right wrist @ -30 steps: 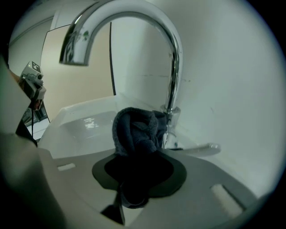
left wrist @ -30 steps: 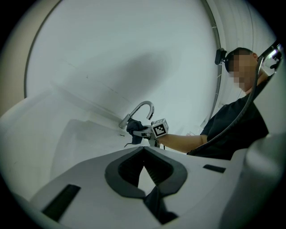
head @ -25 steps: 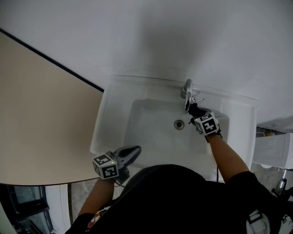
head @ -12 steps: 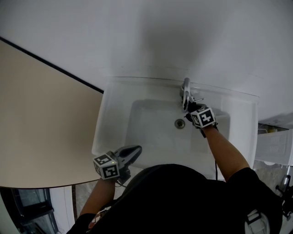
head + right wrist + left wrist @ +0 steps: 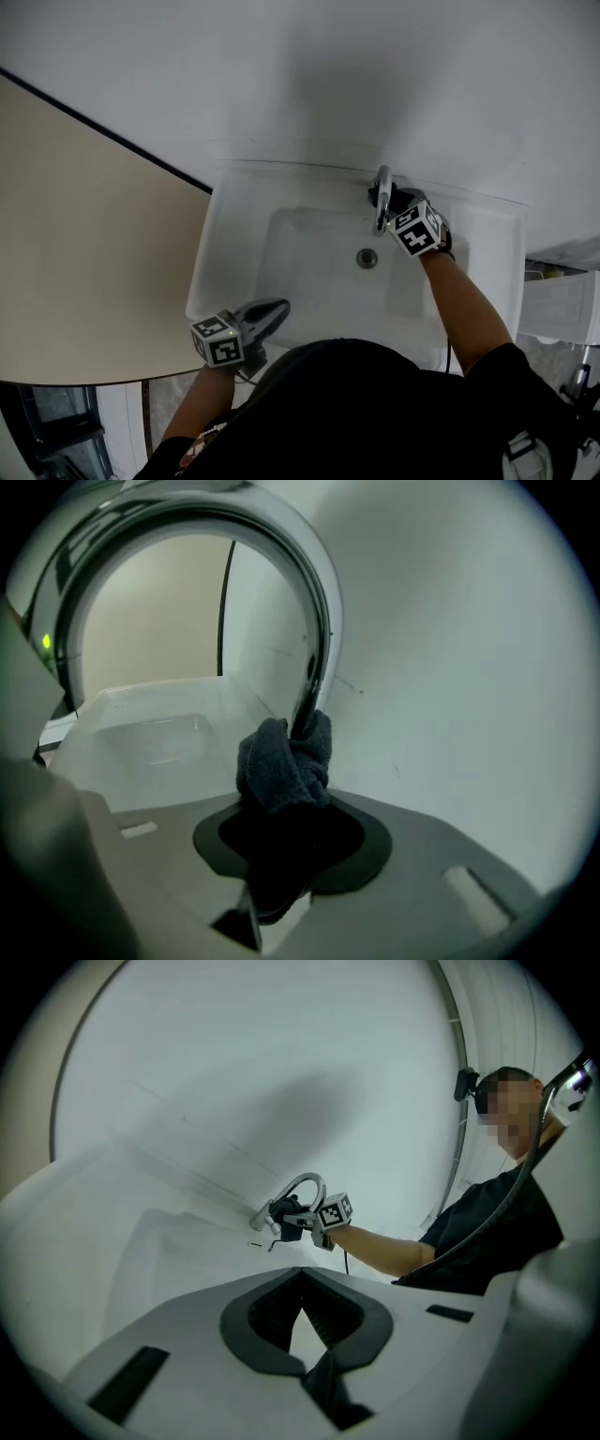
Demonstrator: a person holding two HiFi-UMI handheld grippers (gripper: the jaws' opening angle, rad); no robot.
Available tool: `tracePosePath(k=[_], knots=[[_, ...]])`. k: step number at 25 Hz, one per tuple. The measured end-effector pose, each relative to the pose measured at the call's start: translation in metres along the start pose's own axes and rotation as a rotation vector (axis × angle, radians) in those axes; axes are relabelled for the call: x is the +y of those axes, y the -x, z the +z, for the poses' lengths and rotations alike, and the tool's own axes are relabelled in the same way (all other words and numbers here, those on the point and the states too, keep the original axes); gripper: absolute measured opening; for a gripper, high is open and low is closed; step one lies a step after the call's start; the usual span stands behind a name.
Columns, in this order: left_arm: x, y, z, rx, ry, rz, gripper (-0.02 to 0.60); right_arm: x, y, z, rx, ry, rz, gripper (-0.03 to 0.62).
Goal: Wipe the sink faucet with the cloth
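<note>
- The cloth (image 5: 281, 766) is pinched in the right gripper (image 5: 386, 202) and pressed against the faucet (image 5: 382, 180), low on its tube (which arches upward from there).
- The left gripper (image 5: 275, 309), pressed together and empty, is held by the near rim of the sink (image 5: 220, 234), well apart.

The sink (image 5: 230, 234) is seen in white, and the wall (image 5: 281, 75) behind it in pale grey-white. The faucet (image 5: 321, 621) is finished in shiny chrome silver. The cloth (image 5: 281, 761) is coloured a dark blue-grey. The left gripper (image 5: 279, 307) and the right gripper (image 5: 281, 817) are finished in light grey with black jaw linings, and the cube on each is patterned with black-and-white square markers. A beige panel (image 5: 84, 244) is edged by a thin black line (image 5: 103, 127). A black shirt (image 5: 375, 403) is worn by the person.
</note>
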State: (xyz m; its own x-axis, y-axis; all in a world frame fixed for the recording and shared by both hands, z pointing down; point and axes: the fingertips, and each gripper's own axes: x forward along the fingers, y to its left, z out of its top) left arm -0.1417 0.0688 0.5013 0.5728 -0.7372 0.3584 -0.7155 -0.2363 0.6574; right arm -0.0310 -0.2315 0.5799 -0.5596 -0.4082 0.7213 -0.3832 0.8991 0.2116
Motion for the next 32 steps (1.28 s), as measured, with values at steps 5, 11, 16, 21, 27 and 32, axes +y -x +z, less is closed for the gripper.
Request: tracePosePath(k=[5,11,16,21,27,32], knots=[[0.003,0.006,-0.002,-0.005,0.0,0.014,0.0,-0.01,-0.003,0.001,0.155,0.16,0.064,0.098],[0.0,0.01,-0.005,-0.008,0.0,0.01,0.0,-0.039,-0.011,-0.01,0.298,0.343,0.135,0.097],[-0.001,0.008,-0.008,-0.009,0.005,0.009,0.0,-0.024,-0.018,-0.018,0.286,0.194,0.33,0.089],[0.0,0.007,-0.004,-0.019,0.007,0.014,0.0,0.0,0.03,0.003,0.088,0.067,0.58,0.091],[0.002,0.007,-0.002,-0.014,0.006,0.015,0.0,0.056,0.134,0.029,-0.134,0.158,0.836,0.092],[-0.003,-0.006,-0.003,0.005,0.0,-0.013,0.0,0.063,0.137,0.045,-0.233,0.161,0.815,0.092]])
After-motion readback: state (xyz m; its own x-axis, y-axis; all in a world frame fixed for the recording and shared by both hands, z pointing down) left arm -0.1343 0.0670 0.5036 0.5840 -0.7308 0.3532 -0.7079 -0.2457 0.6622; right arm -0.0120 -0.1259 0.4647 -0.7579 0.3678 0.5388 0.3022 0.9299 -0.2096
